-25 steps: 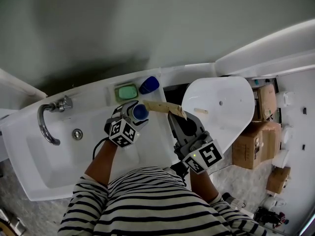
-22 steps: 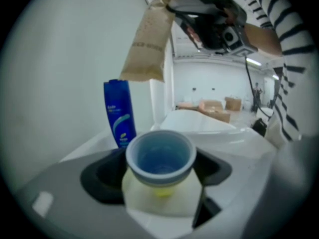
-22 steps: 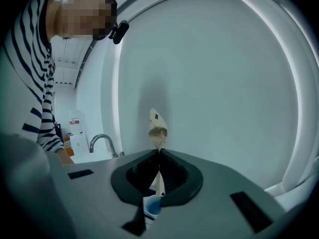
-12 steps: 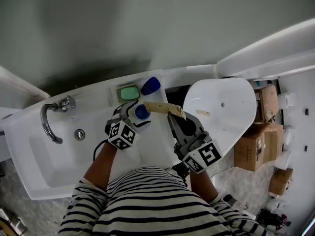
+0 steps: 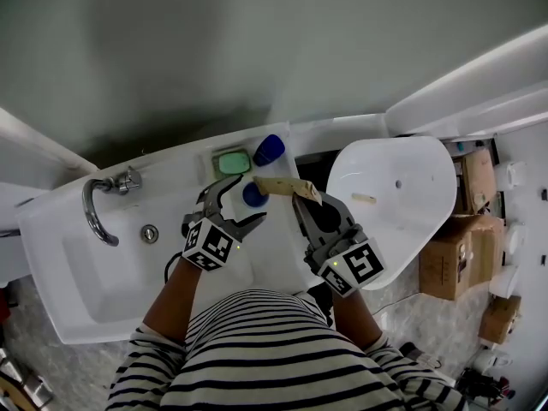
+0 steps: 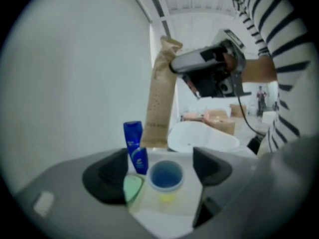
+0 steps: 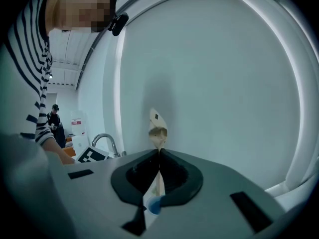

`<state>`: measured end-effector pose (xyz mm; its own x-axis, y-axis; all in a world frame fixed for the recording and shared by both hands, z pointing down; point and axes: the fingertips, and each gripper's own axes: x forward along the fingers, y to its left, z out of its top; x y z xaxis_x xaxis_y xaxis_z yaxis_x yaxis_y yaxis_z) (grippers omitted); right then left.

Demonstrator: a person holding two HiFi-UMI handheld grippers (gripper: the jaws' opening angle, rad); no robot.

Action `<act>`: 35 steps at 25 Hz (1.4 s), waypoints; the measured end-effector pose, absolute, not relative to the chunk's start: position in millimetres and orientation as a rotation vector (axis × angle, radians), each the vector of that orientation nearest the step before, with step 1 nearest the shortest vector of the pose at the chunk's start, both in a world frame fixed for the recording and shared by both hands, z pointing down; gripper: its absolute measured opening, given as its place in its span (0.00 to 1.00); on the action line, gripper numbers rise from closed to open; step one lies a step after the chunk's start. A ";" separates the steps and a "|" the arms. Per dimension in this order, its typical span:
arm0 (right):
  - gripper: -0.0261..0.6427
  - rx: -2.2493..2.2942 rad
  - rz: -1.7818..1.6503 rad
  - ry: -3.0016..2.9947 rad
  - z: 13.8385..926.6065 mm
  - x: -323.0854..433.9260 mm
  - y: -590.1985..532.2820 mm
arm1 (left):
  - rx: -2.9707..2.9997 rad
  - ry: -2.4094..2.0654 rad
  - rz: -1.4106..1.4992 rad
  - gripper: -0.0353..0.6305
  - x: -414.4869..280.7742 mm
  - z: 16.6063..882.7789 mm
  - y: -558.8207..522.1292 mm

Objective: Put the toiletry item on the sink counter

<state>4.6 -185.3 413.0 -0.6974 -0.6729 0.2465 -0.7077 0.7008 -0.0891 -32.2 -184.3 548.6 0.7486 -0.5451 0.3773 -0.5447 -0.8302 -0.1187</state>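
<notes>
Now that the left hand-held gripper [image 5: 241,203] has let go, its jaws stand wide apart and press on nothing. They have just been opening, and a second ago they were still around the jar [image 6: 165,176]. Since then the gripper has lifted up and back, so the jar stands free on the surface [image 5: 272,245]. It is upright, blue lid up, just beside the green soap [image 5: 231,162] and near the blue bottle [image 5: 269,149] at the back by the wall. In the left gripper view the jar shows low between the jaws, but neither touches it.

The right hand-held gripper [image 5: 300,202] has not shifted. Its jaws are together, clamped on the edge of a brown paper bag [image 5: 278,186], which hangs over the surface above the jar.

By my reading, this item is placed and the release is complete. Whether the bag holds anything more cannot be seen.
</notes>
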 end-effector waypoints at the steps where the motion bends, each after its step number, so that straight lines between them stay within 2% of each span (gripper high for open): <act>1: 0.05 1.112 0.265 -2.714 413.9 4.4 -185.0 | -2.936 0.920 -0.621 0.67 -34.0 543.4 -182.5; 3: 0.05 1.110 0.270 -2.714 415.6 4.4 -184.1 | -2.931 0.931 -0.597 0.63 -37.3 533.6 -178.6; 5: 0.05 1.110 0.274 -2.714 417.1 5.0 -183.6 | -2.923 0.953 -0.572 0.53 -40.7 524.2 -175.9; 9: 0.05 1.113 0.285 -2.710 421.0 5.2 -182.7 | -2.906 1.015 -0.519 0.24 -48.5 507.6 -172.1; 12: 0.05 1.112 0.289 -2.705 425.1 6.0 -182.0 | -2.908 1.022 -0.486 0.08 -50.5 497.2 -168.7; 35: 0.05 0.971 0.368 -2.567 509.3 -10.5 -195.9 | -2.909 1.116 -0.323 0.06 -75.0 464.8 -170.1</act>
<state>-10.5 -195.9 509.3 -0.6936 -0.5797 0.4276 -0.6765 0.7282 -0.1099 -75.0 -170.1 464.8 0.7247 -0.6628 0.1882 -0.6610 -0.7459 -0.0817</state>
